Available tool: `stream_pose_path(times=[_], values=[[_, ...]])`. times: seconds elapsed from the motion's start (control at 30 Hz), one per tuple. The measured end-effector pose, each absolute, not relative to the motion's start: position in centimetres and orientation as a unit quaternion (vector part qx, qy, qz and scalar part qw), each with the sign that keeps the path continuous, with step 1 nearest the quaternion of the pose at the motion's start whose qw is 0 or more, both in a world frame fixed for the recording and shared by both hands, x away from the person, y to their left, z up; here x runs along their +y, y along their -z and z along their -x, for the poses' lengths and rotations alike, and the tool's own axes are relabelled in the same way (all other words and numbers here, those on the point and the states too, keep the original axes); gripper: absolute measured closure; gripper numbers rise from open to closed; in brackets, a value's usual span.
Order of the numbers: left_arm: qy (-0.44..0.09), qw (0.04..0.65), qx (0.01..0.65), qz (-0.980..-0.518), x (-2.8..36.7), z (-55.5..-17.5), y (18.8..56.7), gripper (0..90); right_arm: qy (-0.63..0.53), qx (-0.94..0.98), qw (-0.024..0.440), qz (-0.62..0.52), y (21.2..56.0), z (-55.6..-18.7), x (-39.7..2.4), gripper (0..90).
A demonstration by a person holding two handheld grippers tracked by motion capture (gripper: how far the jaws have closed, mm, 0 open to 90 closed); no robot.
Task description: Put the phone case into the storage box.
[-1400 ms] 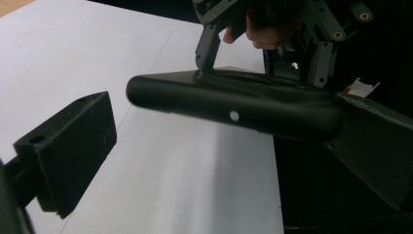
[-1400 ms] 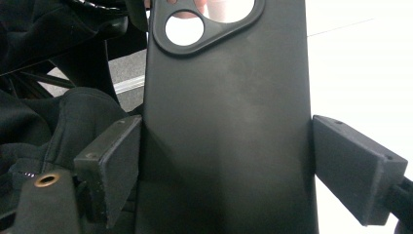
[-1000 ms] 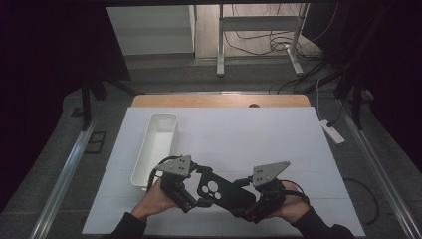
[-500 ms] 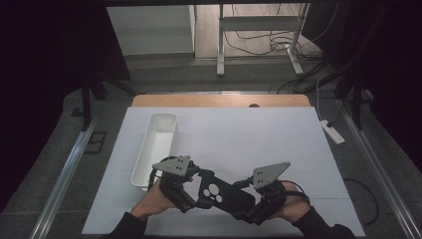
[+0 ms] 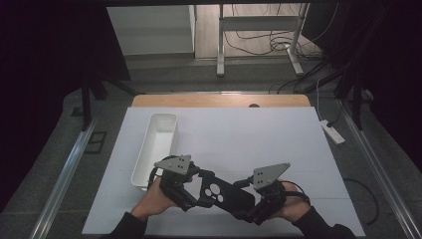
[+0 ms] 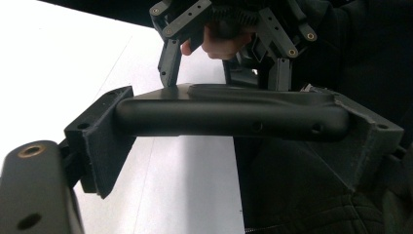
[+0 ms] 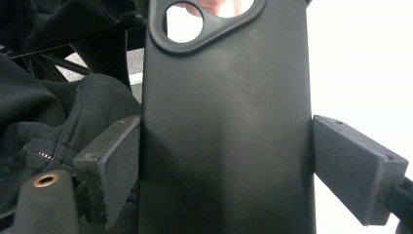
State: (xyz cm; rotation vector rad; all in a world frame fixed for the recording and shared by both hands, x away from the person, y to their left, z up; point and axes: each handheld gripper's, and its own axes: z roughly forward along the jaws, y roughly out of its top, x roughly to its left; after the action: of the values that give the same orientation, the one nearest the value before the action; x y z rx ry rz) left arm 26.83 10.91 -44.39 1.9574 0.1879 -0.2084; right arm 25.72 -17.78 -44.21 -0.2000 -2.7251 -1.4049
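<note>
**Phone case held between two grippers**

Above the near edge of the desk, a black phone case was held by both grippers. The right gripper pinched the case across its width, both pads pressed on its sides. The left gripper had just been closing on the camera-hole end, and its pads touched the case there. Such a double hold probably kept the soft case steady. A white tray stood just beside the left hand, not blocking anything.
</note>
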Motion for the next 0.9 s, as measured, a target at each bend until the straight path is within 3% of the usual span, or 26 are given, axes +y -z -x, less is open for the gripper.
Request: stream_pose_path(times=[0.53,0.9], values=[[0.089,0.532,0.094,-0.837,10.79,-26.98,43.92,15.8,0.448,-0.891,0.028,0.071,44.09,-25.85,-17.59,13.1],[0.072,0.523,0.115,-0.842,11.11,-27.11,43.59,16.0,0.440,-0.892,-0.006,0.103,44.17,-25.95,-17.70,3.2]])
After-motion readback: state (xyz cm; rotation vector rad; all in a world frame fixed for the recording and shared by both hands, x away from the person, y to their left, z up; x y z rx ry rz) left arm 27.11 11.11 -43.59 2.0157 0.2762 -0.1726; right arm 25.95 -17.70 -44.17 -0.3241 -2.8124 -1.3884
